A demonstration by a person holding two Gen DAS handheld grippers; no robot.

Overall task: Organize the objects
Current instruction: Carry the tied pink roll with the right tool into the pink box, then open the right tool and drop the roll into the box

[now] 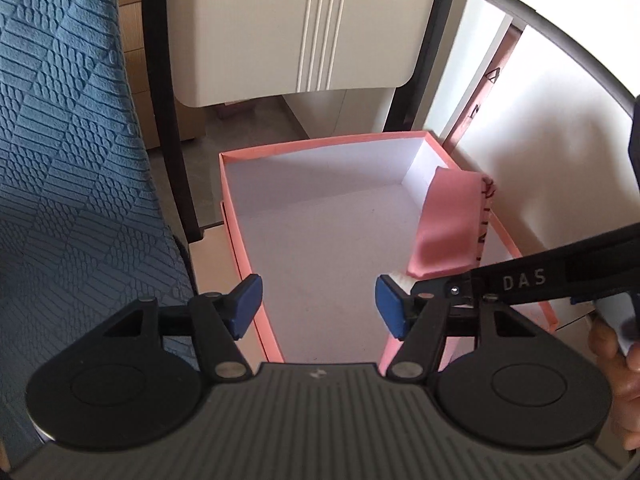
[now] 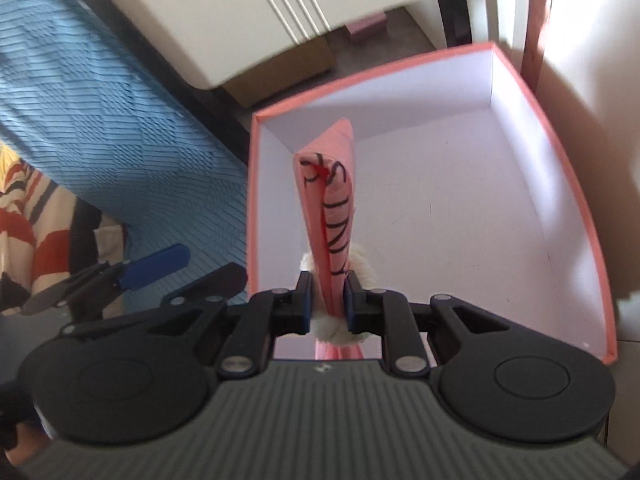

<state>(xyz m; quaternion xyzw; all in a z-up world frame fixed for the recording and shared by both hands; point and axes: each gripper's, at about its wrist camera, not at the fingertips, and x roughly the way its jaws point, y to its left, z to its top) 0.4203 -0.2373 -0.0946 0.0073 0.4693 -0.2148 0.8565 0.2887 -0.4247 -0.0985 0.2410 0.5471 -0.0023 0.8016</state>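
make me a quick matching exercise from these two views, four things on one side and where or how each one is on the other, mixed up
Things:
1. folded pink cloth with black lettering
2. open pink cardboard box with white inside
3. left gripper
4. blue textured fabric

Places or states:
A. lies beside the box, outside it
B. jaws apart, nothing between them
C. clamped in the right gripper, hanging over the box
D. sits under both grippers, nothing resting on its floor

Pairs: 1-C, 2-D, 3-B, 4-A
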